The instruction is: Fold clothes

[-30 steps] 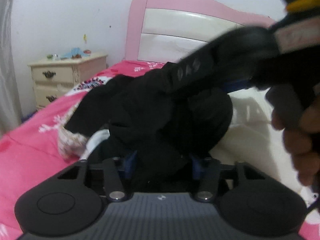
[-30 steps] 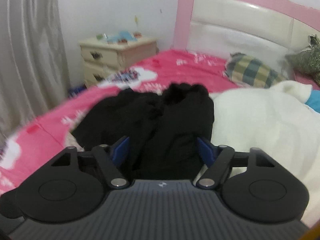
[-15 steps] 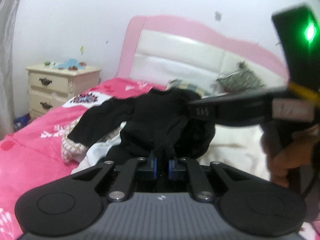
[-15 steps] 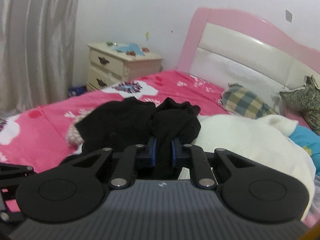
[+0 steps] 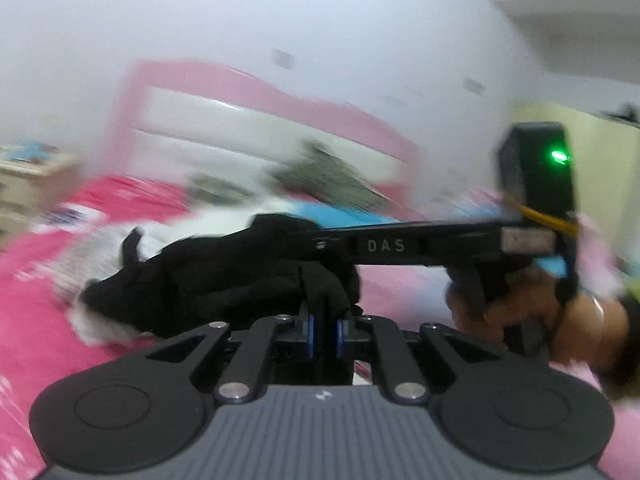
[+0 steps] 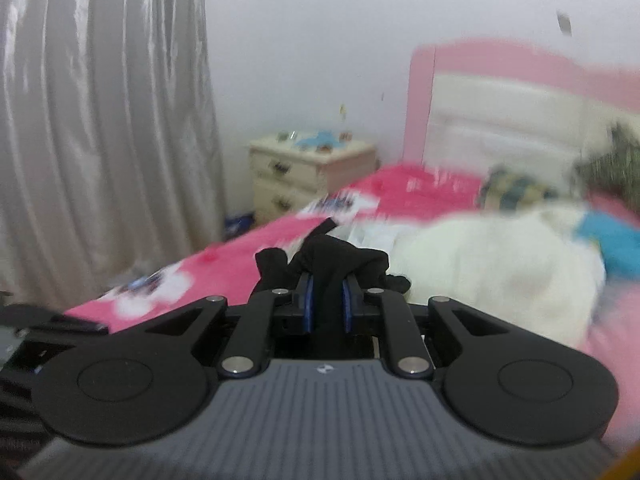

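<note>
- The garment [image 5: 208, 276] is plain black all over.
- The left hand-held gripper [image 5: 324, 336] is black with a ribbed grey body and blue pads [image 5: 310, 334].
- The right hand-held gripper [image 6: 327, 308] has the same black, grey and blue; seen from the left wrist it carries pale "DAS" lettering and a green light.
- The bedspread [image 6: 248, 248] is hot pink with white patches and small printed motifs.
- The headboard [image 6: 500, 96] is cream, framed in pink.
- The blanket [image 6: 492, 264] is off-white.
- The cloth [image 6: 612, 240] beside it is bright blue.
- One pillow [image 6: 516, 192] is checked in yellow and dark blue-grey.
- The nightstand [image 6: 308, 176] is cream with dark handles.
- The curtain [image 6: 100, 120] is silvery grey.
- The wall [image 6: 320, 40] is white.
</note>
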Available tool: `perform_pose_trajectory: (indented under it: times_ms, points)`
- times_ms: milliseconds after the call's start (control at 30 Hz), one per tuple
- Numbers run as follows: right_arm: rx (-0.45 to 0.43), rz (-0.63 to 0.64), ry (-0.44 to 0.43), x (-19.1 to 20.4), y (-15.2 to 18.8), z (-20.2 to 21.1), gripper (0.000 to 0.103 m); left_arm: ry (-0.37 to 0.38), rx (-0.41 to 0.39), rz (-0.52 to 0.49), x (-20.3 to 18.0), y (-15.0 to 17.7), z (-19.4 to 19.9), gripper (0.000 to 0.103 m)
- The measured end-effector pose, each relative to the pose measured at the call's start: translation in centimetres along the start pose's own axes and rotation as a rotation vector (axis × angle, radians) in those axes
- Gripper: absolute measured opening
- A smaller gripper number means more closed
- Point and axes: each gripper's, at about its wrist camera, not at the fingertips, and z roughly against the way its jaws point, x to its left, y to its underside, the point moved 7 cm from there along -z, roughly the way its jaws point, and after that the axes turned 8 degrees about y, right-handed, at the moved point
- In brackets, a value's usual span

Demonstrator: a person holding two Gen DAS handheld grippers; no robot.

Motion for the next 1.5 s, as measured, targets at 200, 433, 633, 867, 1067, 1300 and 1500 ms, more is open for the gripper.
perform_pose_trajectory:
  times_ms: [200, 433, 633, 867, 1067, 1300, 1500]
  points:
    - [0.28, -0.133, -0.057, 2.1, 11.1, 11.5, 0.012, 0.345, 0.333, 0.101, -7.8, 10.3, 5.2, 0.011]
    - [0.677, -0.286, 0.063, 2.6, 31.2, 14.7, 0.02, 0.284, 0.749, 0.112, -7.0, 22.9, 5.5, 0.044]
    - [0.465, -0.167, 0.176, 0.3, 28.0, 15.2, 0.08, 0.098, 0.575, 0.117, -2.2, 18.6, 4.5, 0.073]
    - [0.296, 0.019, 0.225, -0.4, 23.1, 8.3, 0.102, -0.162, 0.46, 0.217, 3.3, 16.9, -3.2, 0.069]
    - [0.361, 0.098, 0.133, 1.4, 25.3, 2.9, 0.1, -0.192, 0.467, 0.233, 4.4, 18.5, -7.2, 0.039]
    - [0.376, 0.307, 0.115, 3.2, 27.6, 0.3, 0.045, -0.187, 0.443, 0.182, 3.8, 19.3, -7.4, 0.018]
    - [0.314, 0.073, 0.143, -0.5, 25.1, 2.8, 0.011, -0.186, 0.414, 0.21, 4.1, 18.7, -5.7, 0.008]
